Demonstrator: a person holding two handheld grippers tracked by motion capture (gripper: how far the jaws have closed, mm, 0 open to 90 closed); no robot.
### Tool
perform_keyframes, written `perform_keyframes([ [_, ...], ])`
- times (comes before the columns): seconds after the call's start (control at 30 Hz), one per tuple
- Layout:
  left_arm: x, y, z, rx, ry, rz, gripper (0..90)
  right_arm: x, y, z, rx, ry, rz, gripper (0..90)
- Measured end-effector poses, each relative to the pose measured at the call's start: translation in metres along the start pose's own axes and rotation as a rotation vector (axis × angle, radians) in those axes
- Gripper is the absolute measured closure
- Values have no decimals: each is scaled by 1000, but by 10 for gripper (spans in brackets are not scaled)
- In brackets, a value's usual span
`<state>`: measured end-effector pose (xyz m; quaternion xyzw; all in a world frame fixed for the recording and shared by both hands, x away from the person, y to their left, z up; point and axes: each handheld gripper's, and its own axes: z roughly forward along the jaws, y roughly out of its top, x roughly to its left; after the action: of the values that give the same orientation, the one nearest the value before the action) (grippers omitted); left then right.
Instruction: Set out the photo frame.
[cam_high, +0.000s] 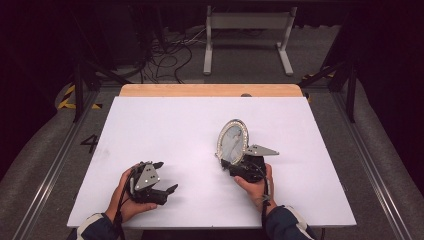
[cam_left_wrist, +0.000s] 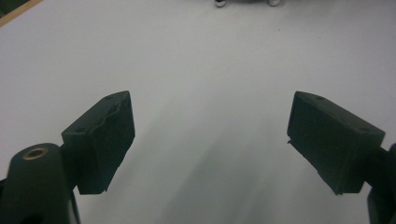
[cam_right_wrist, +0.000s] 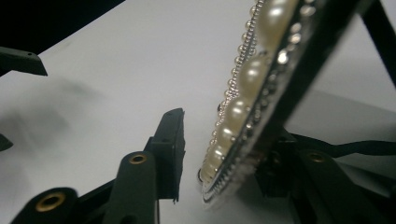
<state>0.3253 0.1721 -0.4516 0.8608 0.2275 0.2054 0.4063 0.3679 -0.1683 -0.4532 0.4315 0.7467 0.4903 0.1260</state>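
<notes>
So the right gripper (cam_high: 239, 167) has the oval pearl-rimmed frame (cam_high: 232, 141) standing on edge between its jaws, right of the middle of the white table (cam_high: 165, 125). The near jaw sits just off the pearls (cam_right_wrist: 243, 112), so I can't tell if it's actually clamped. The left gripper (cam_high: 162, 177) is wide open over bare table near the front edge, well apart, nothing between them.

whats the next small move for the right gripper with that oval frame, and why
Probably close the right gripper a little. The oval frame stands upright between its jaws, and a gap shows between the left jaw and the pearl rim, so the grip looks loose. The left gripper is open and apart.
</notes>
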Motion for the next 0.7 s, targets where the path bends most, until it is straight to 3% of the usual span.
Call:
perform_keyframes([
  [0.1,0,-1,1,9,-4,6,157,-1,-1,0,-19,-11,14,703],
  [0.7,0,0,4,18,-17,5,153,-12,5,-3,59,84,4,760],
])
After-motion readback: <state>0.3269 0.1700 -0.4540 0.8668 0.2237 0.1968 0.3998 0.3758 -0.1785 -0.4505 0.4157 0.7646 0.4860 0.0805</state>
